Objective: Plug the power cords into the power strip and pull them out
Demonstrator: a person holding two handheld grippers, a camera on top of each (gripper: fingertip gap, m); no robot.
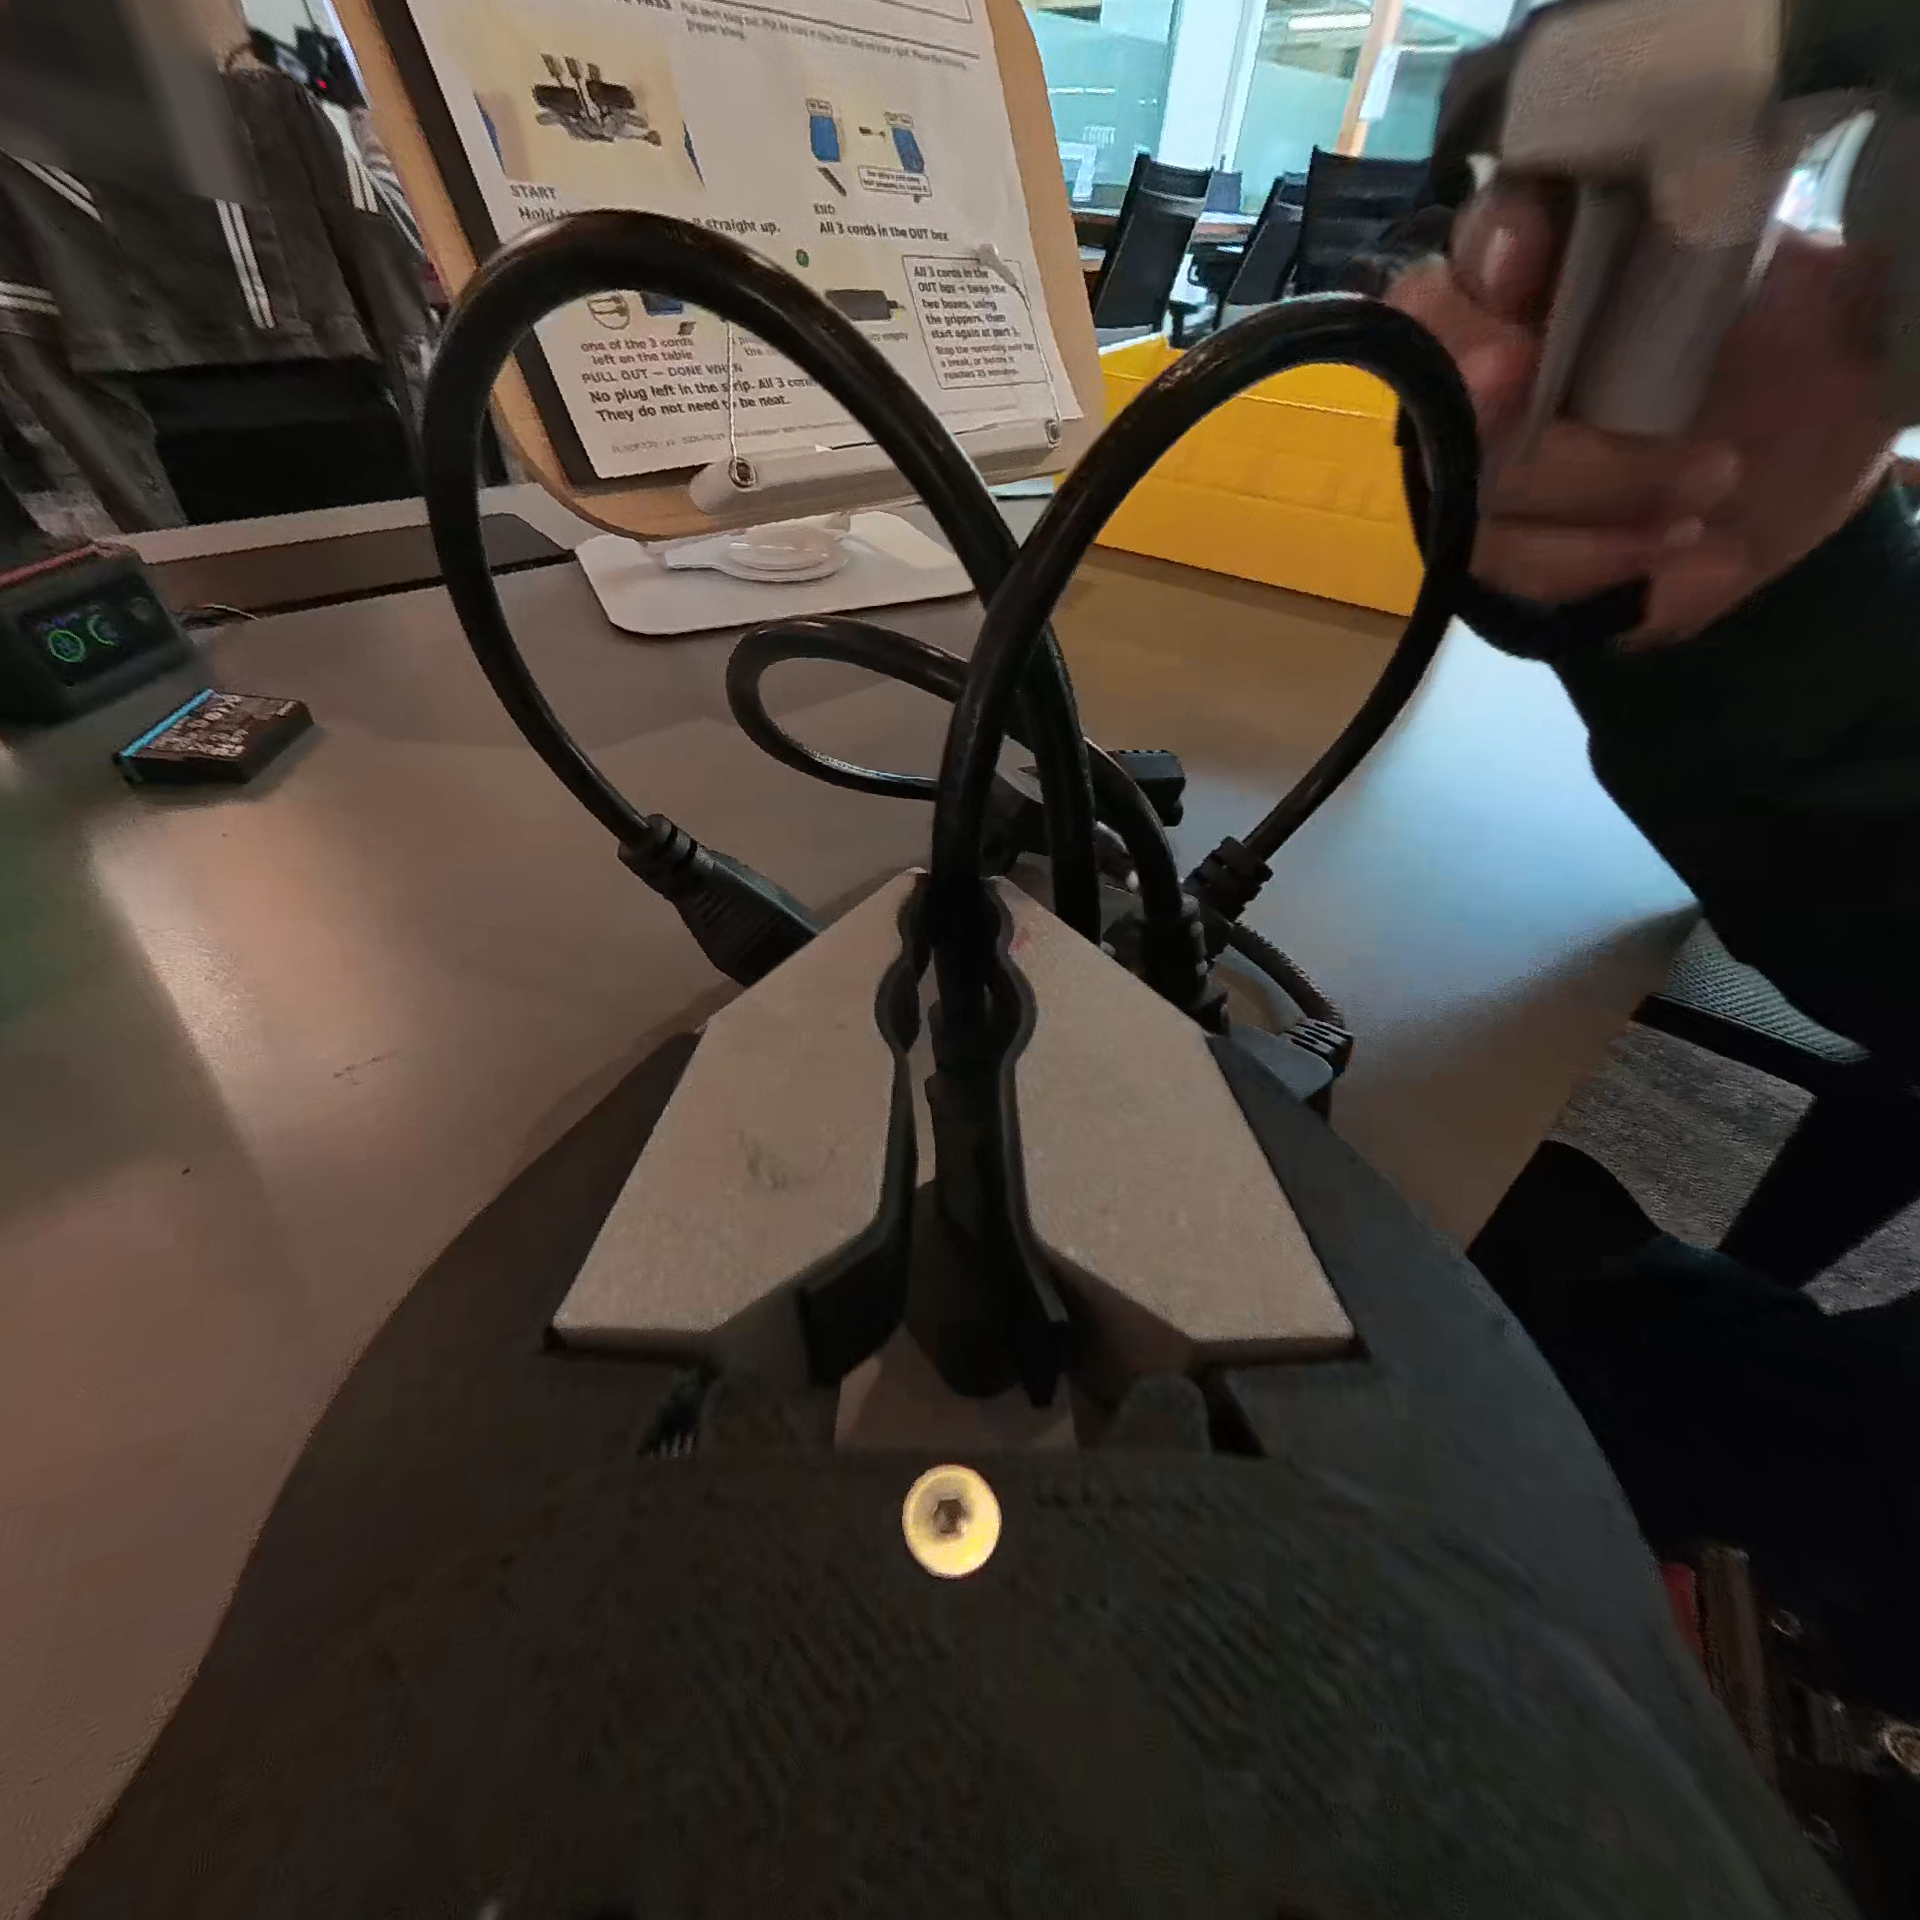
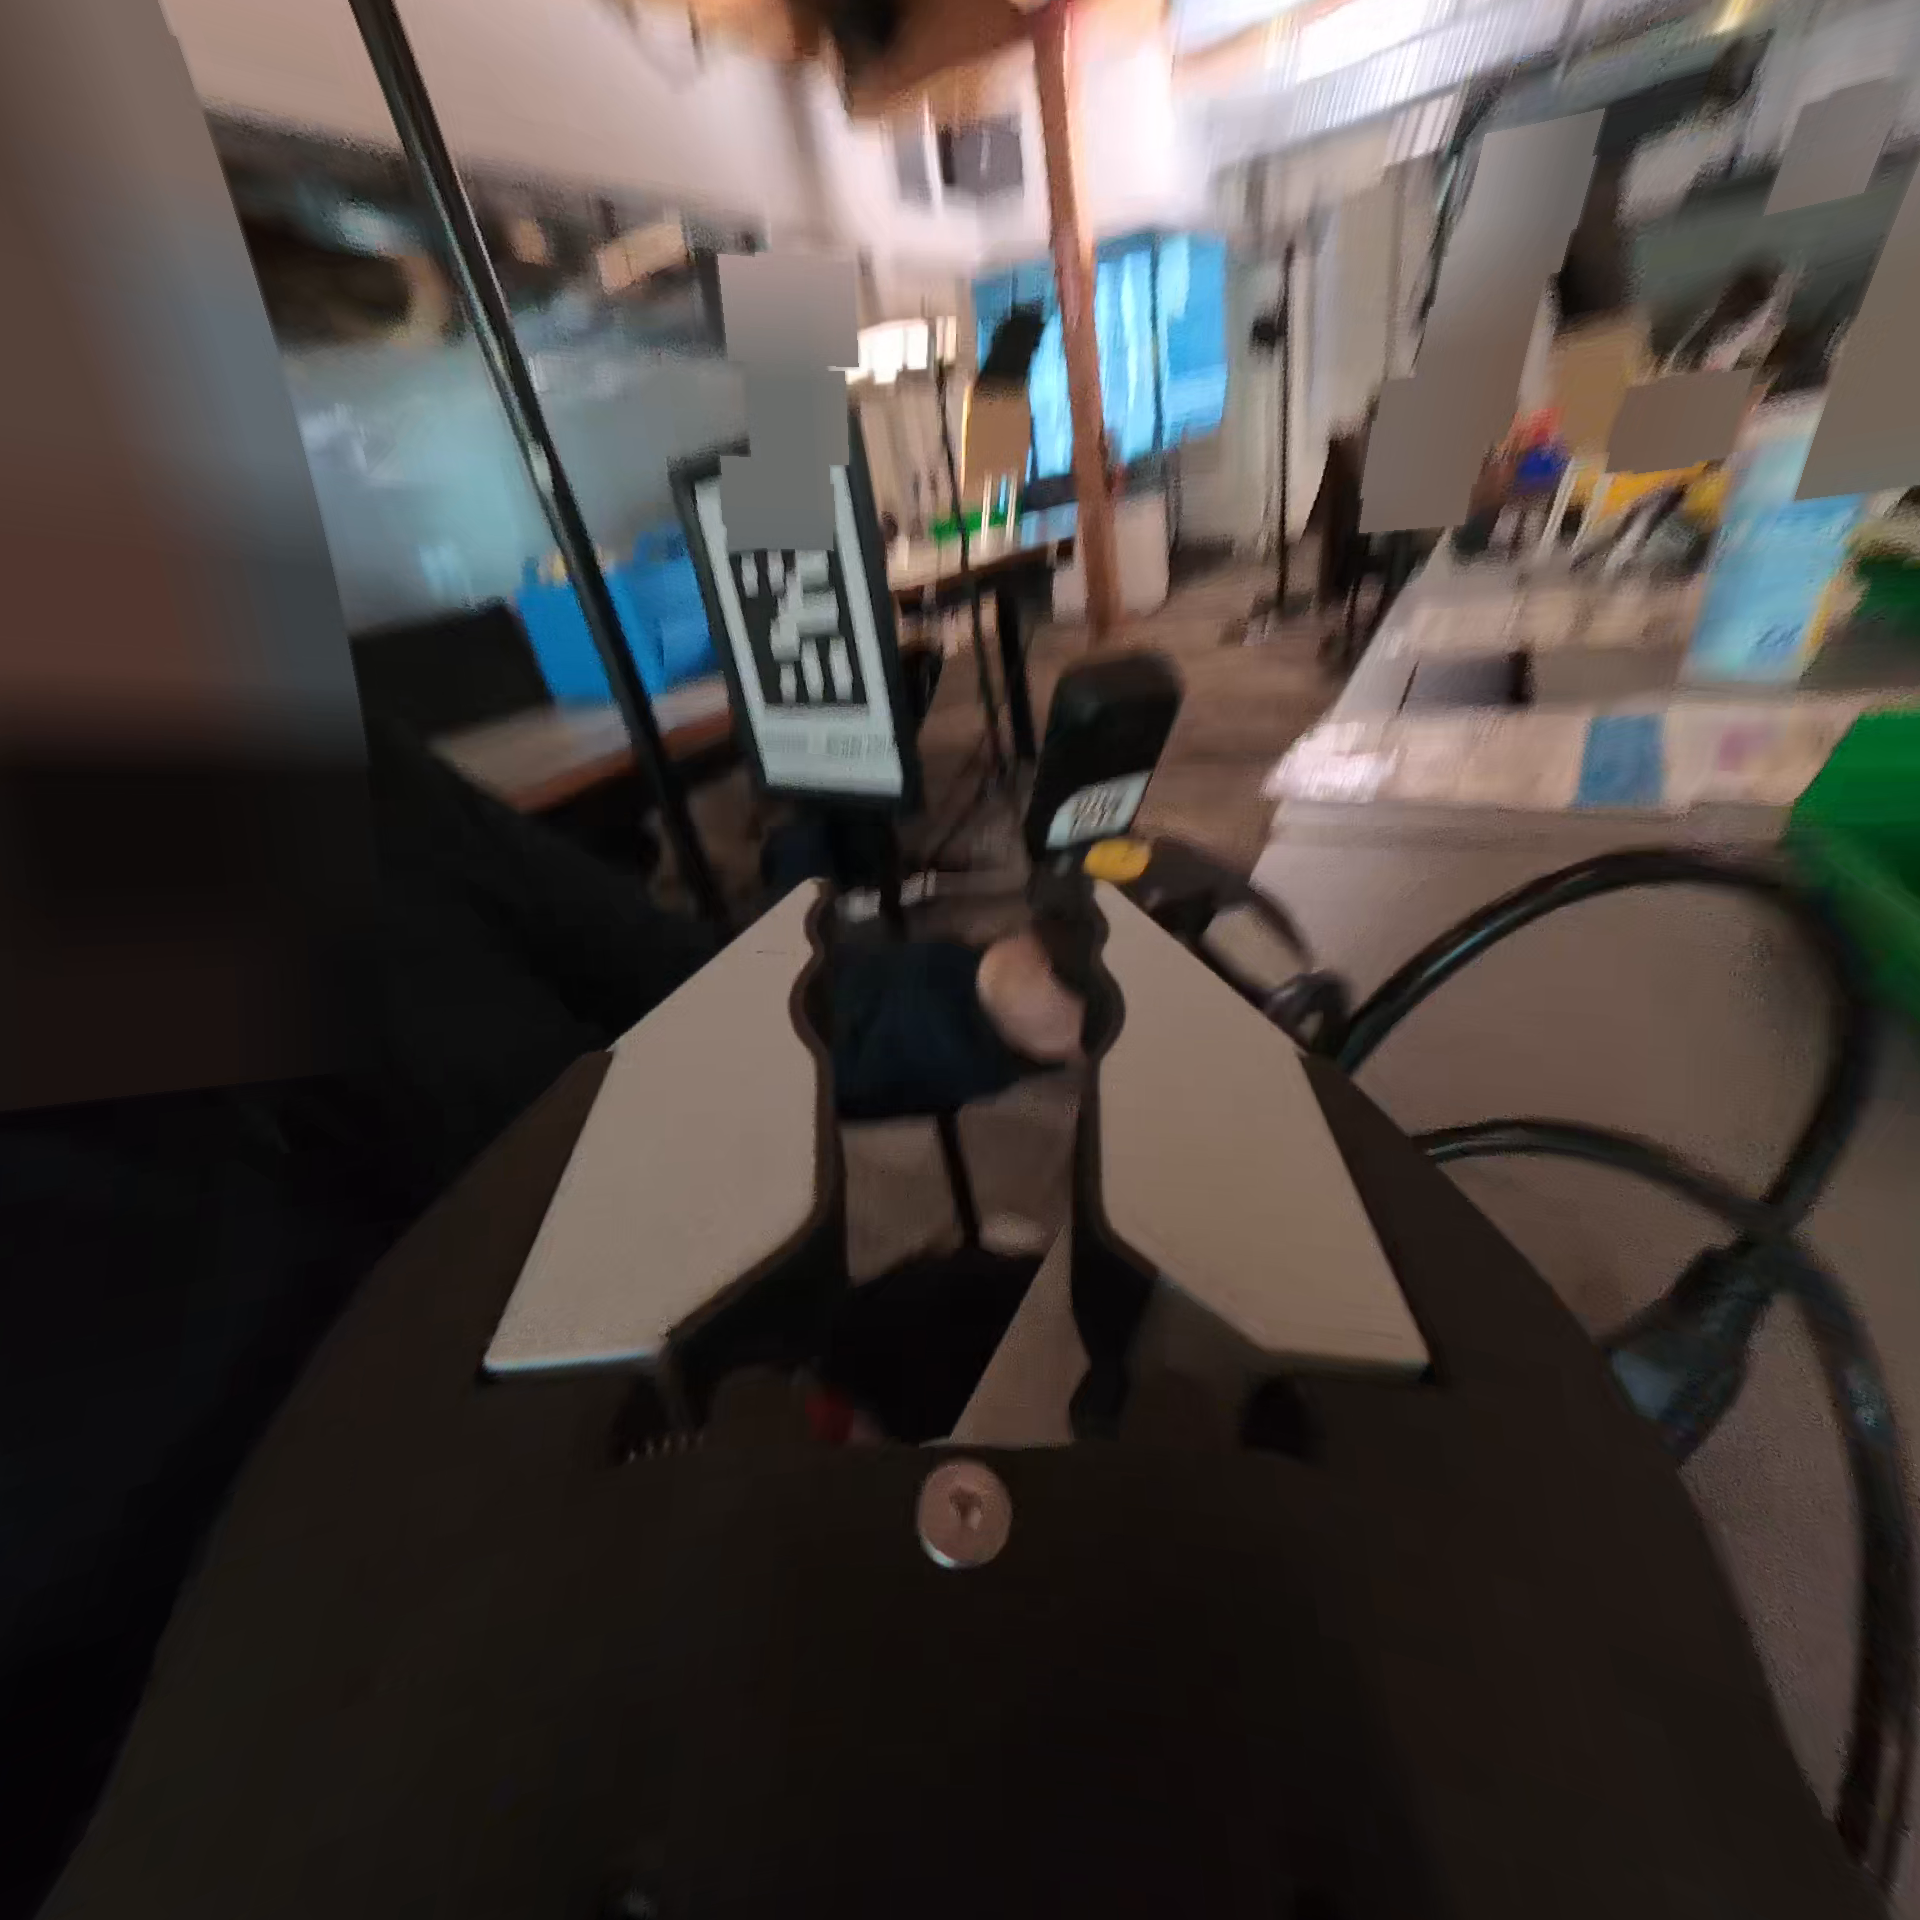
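In the left wrist view my left gripper point(image 1: 961, 896) is shut on a black power cord point(image 1: 961, 1039) that runs up between the pads. The cord arches up and right point(image 1: 1299, 332), then drops to a ribbed plug point(image 1: 1231, 873) beside my fingers. A second black cord point(image 1: 582, 270) loops on the left and ends in a plug point(image 1: 717, 914) behind the left finger. What the plugs sit in is hidden. My right gripper point(image 2: 961, 904) is open and empty, off the cords. It also shows blurred in a hand at the upper right of the left wrist view point(image 1: 1662, 260).
On the grey table point(image 1: 312, 987) stand an instruction sheet on a stand point(image 1: 748, 260), a yellow box point(image 1: 1278, 488), a small device with a screen point(image 1: 83, 634) and a flat black battery point(image 1: 213, 732). More cord lies coiled behind point(image 1: 821, 717). A green box point(image 2: 1860, 831) is at the right. Across from one pair of fingers to the other is roughly 15 cm.
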